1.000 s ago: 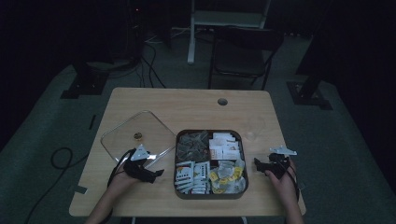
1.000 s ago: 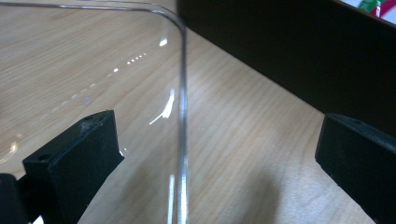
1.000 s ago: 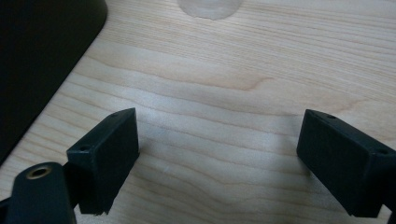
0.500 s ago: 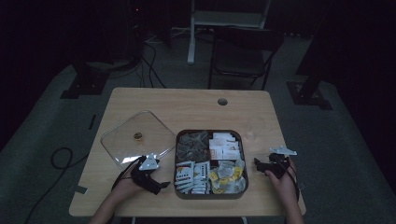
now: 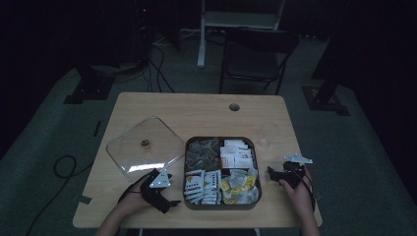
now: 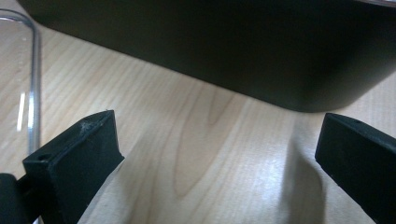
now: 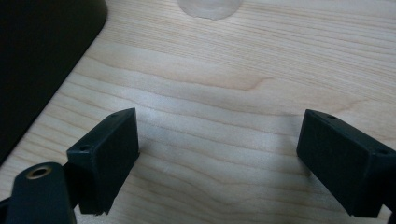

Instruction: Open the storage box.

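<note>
A: Where is the box of tea bags?
B: The dark box (image 5: 222, 206) sits at the lower middle of the high view, on the wooden table (image 5: 196, 110), with its clear lid (image 5: 140, 147) lying to its left.
A: And the 2 grippers?
B: The left gripper (image 5: 164, 204) rests low by the box's left wall, jaws spread wide around bare wood. The right gripper (image 5: 273, 172) sits at the lower right, released and grasping nothing
</note>
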